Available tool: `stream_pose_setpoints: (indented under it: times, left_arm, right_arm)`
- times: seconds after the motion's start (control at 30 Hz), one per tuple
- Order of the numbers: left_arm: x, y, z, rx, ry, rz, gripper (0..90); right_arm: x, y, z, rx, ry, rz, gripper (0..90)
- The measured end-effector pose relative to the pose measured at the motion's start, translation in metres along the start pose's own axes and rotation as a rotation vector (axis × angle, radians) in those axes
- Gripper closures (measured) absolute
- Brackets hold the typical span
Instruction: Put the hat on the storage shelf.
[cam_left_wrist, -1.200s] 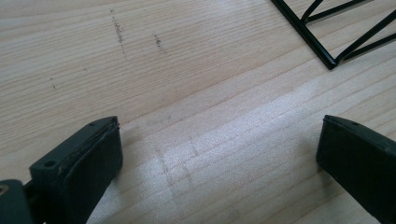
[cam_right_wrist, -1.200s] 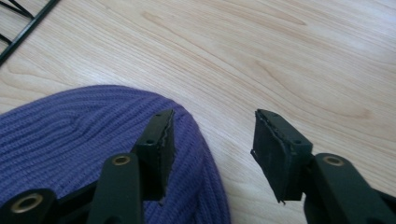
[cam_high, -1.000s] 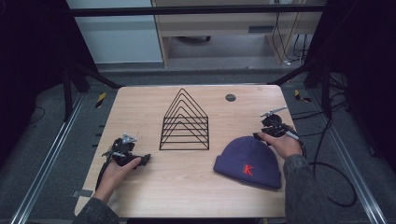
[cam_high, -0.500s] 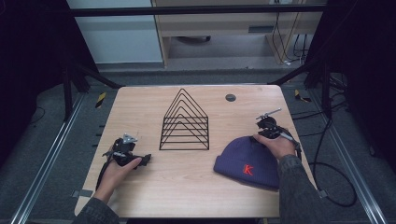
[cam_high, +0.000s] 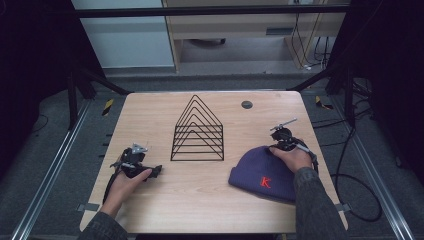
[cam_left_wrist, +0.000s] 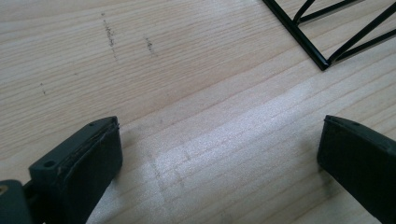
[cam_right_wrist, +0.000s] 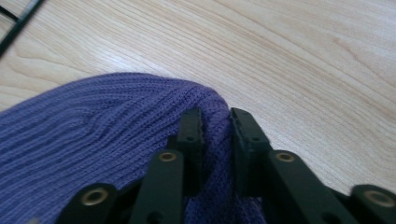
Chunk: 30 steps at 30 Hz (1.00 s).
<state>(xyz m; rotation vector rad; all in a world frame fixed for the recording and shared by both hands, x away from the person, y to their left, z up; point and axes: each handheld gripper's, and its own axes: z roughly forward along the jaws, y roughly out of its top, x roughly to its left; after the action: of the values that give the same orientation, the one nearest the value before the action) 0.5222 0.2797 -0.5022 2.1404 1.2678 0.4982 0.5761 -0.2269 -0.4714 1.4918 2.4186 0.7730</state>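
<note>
The right gripper (cam_right_wrist: 215, 140) has just closed its jaws on the purple beanie (cam_high: 265, 172), pinching a fold of knit at the crown's edge where a second ago they stood apart. The beanie lies flat at the near right of the wooden table (cam_high: 200, 200), its red letter K facing up. The black wire rack (cam_high: 198, 131) stands just left of it, at the table's middle. Well apart on the left, the left gripper (cam_left_wrist: 219, 149) rests with jaws spread wide, holding nothing.
</note>
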Motion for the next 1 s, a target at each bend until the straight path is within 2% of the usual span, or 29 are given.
stream_pose_setpoints:
  times: [0.1, 0.2, 0.37, 0.47, 0.53, 0.63, 0.77, 0.83, 0.9, 0.97, 1.0]
  left_arm:
    - [0.000, 0.000, 0.000, 0.000, 0.000, 0.000, 0.0]
    - [0.000, 0.000, 0.000, -0.001, -0.004, 0.004, 0.0]
    - [0.001, 0.000, -0.001, 0.003, -0.024, 0.025, 0.0]
    - [0.002, 0.000, -0.001, 0.001, -0.026, 0.024, 0.5]
    - [0.002, 0.000, -0.003, -0.003, -0.022, 0.014, 4.0]
    - [0.004, 0.001, -0.006, -0.022, -0.028, -0.009, 5.4]
    - [0.005, 0.002, -0.011, -0.039, -0.017, -0.003, 6.5]
    - [0.005, 0.003, -0.015, -0.065, -0.015, -0.006, 7.4]
    - [0.004, 0.004, -0.017, -0.076, -0.017, -0.005, 7.4]
    - [0.002, 0.009, -0.023, -0.118, -0.021, -0.004, 7.5]
    - [0.001, 0.011, -0.026, -0.120, -0.022, 0.011, 7.6]
  right_arm:
    - [0.003, 0.000, -0.007, -0.022, 0.013, -0.009, 78.1]
    - [0.008, -0.001, -0.024, -0.071, 0.038, -0.023, 78.3]
    - [0.024, -0.001, -0.063, -0.171, 0.075, -0.077, 78.4]
    - [0.033, -0.003, -0.085, -0.221, 0.090, -0.118, 78.4]
    - [0.037, -0.004, -0.101, -0.250, 0.100, -0.129, 78.4]
    - [0.043, -0.003, -0.122, -0.292, 0.111, -0.151, 78.5]
    - [0.050, 0.001, -0.147, -0.337, 0.120, -0.198, 78.7]
    - [0.053, 0.005, -0.158, -0.357, 0.118, -0.220, 78.8]
    - [0.053, 0.007, -0.163, -0.367, 0.117, -0.228, 78.8]
    - [0.051, 0.017, -0.176, -0.389, 0.099, -0.244, 78.8]
    - [0.049, 0.022, -0.181, -0.398, 0.096, -0.245, 78.7]
